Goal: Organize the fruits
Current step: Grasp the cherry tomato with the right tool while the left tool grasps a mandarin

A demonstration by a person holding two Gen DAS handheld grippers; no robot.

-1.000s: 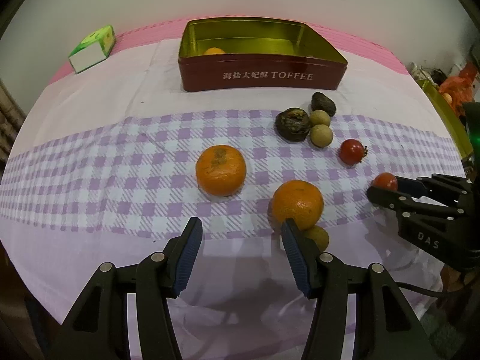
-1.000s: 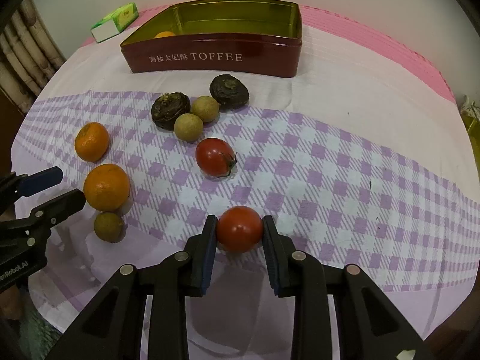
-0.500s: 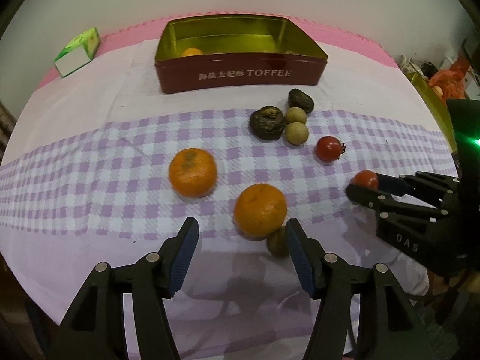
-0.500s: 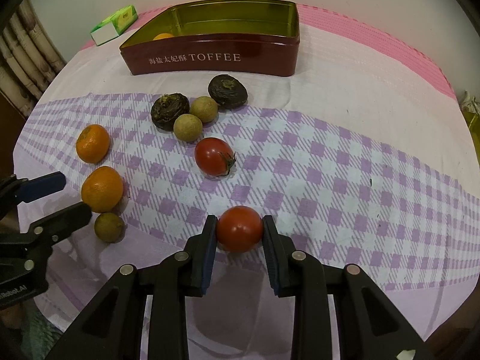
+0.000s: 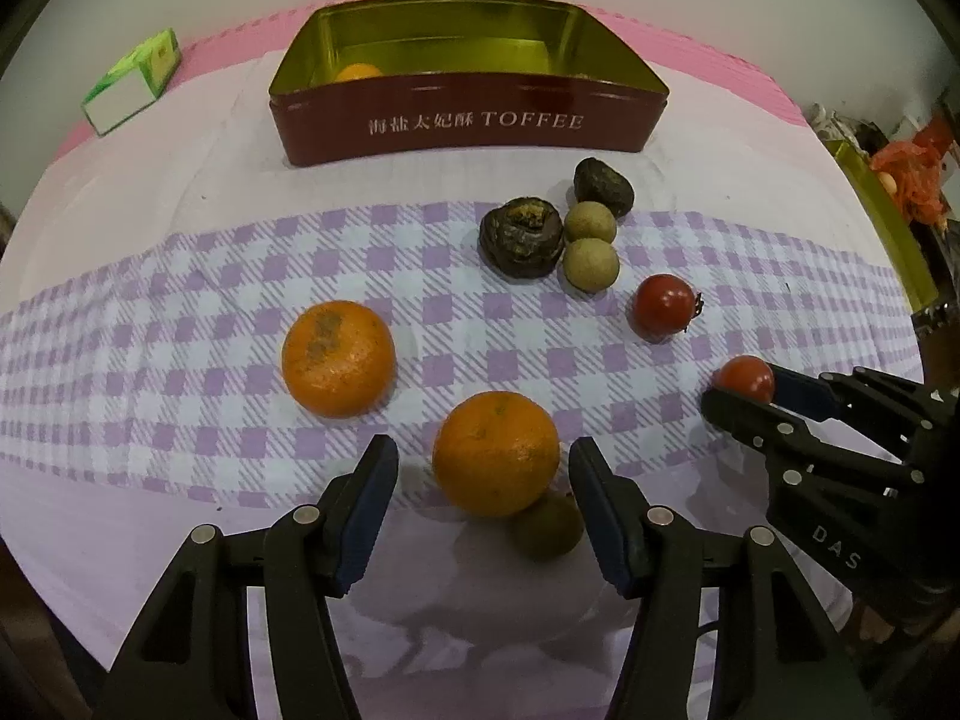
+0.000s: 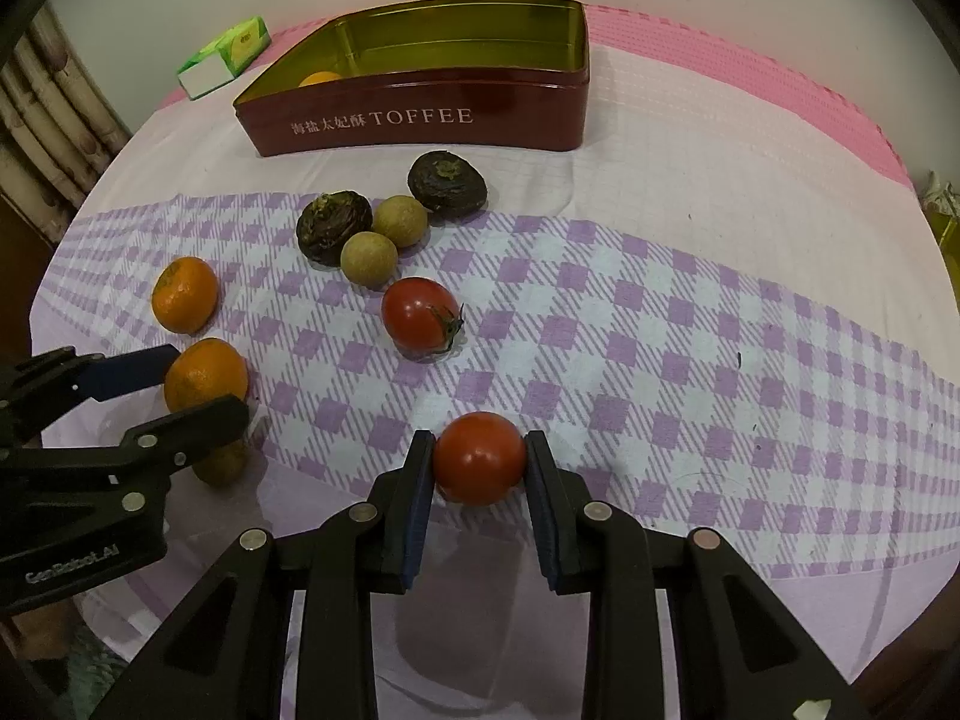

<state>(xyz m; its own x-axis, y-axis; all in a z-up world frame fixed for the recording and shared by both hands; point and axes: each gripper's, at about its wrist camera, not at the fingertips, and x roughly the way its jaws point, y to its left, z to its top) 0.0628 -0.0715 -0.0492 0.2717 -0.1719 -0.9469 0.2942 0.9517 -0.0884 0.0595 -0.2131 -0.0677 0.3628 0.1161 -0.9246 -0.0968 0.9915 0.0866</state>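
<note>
Clamping the small round red tomato (image 6: 479,458) low over the checked worktop (image 6: 660,324), the right hand-held gripper (image 6: 479,468) risks bruising it, while the wide-open left hand-held gripper (image 5: 483,501) straddling the near round orange tangerine (image 5: 495,453) may nudge it away.

Dim, warm indoor light — soft shadows, sharp centre, fisheye-bent, vignetted edges.

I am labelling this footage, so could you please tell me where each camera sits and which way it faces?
Left wrist: on the left gripper, facing the toffee tin; its open fingers flank an orange.
Right wrist: on the right gripper, facing the same tin from further right; its fingers clamp a tomato.
Shared: tin, oranges, tomatoes, and each shows the other gripper.
</note>
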